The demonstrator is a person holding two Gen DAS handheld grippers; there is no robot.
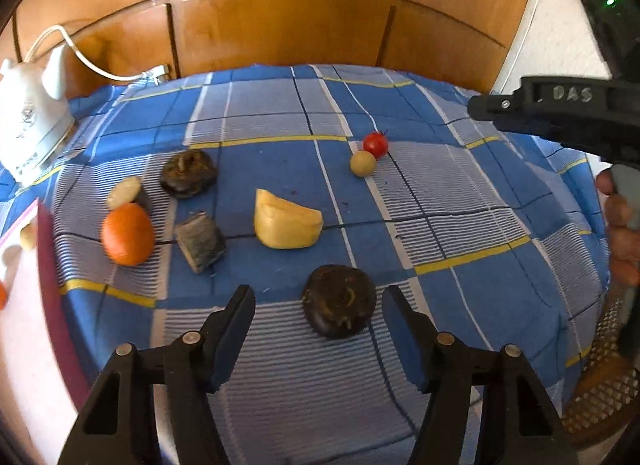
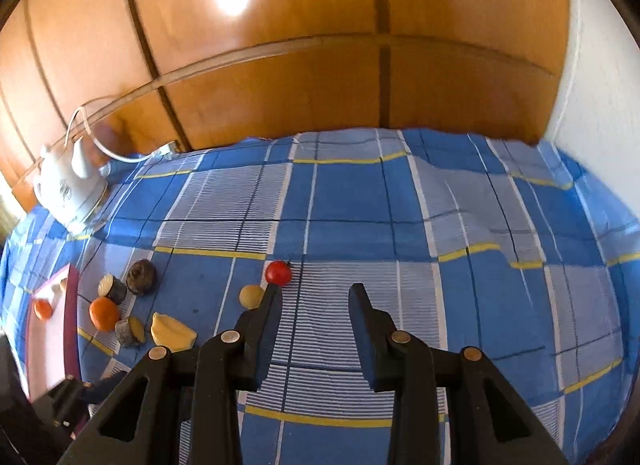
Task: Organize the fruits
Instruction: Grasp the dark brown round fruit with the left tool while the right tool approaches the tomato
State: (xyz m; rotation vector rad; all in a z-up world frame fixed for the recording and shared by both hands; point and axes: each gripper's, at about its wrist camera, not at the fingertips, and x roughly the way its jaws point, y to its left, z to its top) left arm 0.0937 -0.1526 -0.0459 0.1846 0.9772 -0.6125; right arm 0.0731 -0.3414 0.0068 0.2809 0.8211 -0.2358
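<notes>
My left gripper (image 1: 318, 301) is open, with a dark round fruit (image 1: 339, 312) on the cloth between its fingertips, nearer the right one. Beyond lie a yellow wedge (image 1: 287, 225), an orange (image 1: 127, 233), a grey cut piece (image 1: 200, 241), another dark round fruit (image 1: 189, 173), a pale piece (image 1: 124, 192), a red tomato (image 1: 375, 144) and a small yellow ball (image 1: 363, 163). My right gripper (image 2: 316, 295) is open and empty above the cloth, its left fingertip beside the tomato (image 2: 279, 273) and yellow ball (image 2: 251, 296).
A pink tray (image 2: 46, 345) with a maroon rim lies at the left edge and holds a small orange fruit (image 2: 43, 309). A white iron (image 1: 30, 121) with its cord stands at the back left. A wooden wardrobe (image 1: 280, 17) backs the blue checked cloth (image 1: 460, 265).
</notes>
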